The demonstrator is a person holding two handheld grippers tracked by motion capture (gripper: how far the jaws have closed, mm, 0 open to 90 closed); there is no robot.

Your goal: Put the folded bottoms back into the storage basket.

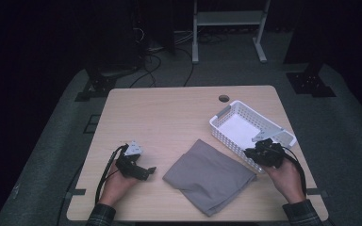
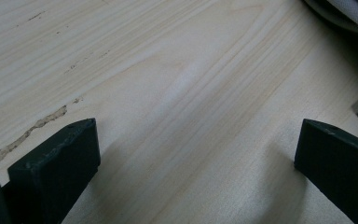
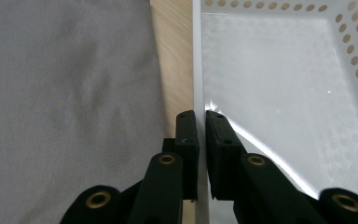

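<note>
A grey folded cloth (image 1: 209, 176) lies on the wooden table (image 1: 169, 113), front of centre. To its right stands a white perforated basket (image 1: 228, 139), set at an angle. My right gripper (image 1: 254, 153) is shut on the basket's near wall. In the right gripper view my right gripper (image 3: 201, 119) has one jaw outside and one inside the thin white wall of the basket (image 3: 197, 56), with the cloth (image 3: 65, 93) to the left. My left gripper (image 1: 148, 173) rests on the table left of the cloth. In its own view my left gripper (image 2: 198, 135) is open over bare wood.
A corner of the cloth (image 2: 349, 11) lies just past the left gripper's far jaw. A round cable hole (image 1: 224, 98) sits near the table's far edge. The basket's inside floor (image 3: 279, 93) holds nothing. Dark floor, cables and a white stand lie beyond the table.
</note>
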